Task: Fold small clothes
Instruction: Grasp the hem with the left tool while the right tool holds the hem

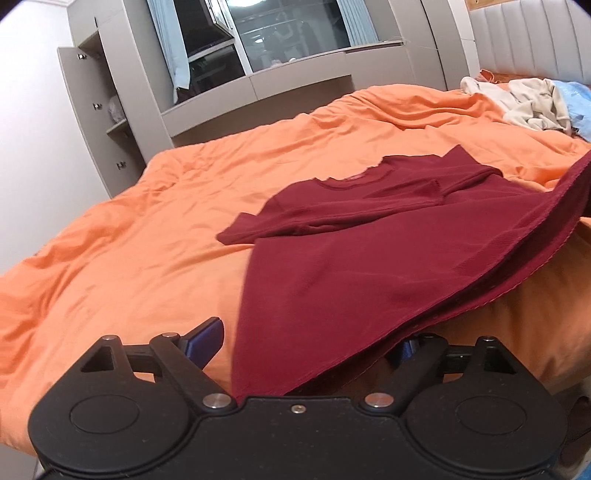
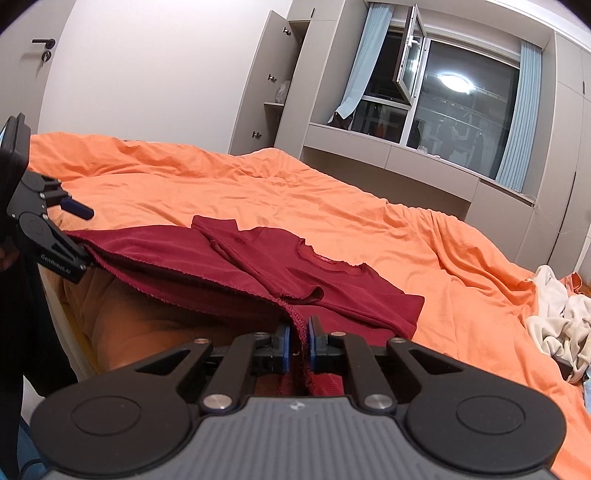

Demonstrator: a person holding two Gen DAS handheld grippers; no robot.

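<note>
Left wrist view, left to right. Open cupboard door (image 1: 79, 110) with shelves at far left, window (image 1: 280, 33) above the far side of the bed. Orange duvet (image 1: 129, 229) covers the bed. Left claw (image 1: 306, 350) stands wide: one blue fingertip (image 1: 207, 338) sits clear on the left, apart from the cloth; the other is mostly hidden under the hem. Maroon shirt (image 1: 369, 251) lies on the duvet ahead of the claw, neckline away from it, one sleeve folded across the chest. Its near hem drapes down between the open fingers onto the claw body; whether a pad touches it I cannot tell. To the right the hem lifts off the bed toward the frame edge. Pile of pale clothes (image 1: 532, 99) at far right, well apart, near the headboard (image 1: 524, 37).

Right wrist view, left to right. Left claw (image 2: 79, 236) at the left edge, fingers spread, with the shirt's lower corner at its lower finger. Maroon shirt (image 2: 258, 266) stretches from there across to the right claw (image 2: 298, 339), raised off the bed edge along that span, collar end resting on the orange duvet (image 2: 332, 206). Right claw is narrow, blue pads (image 2: 314, 338) pinching the shirt's hem corner. Pale clothes (image 2: 557, 321) at far right.
</note>
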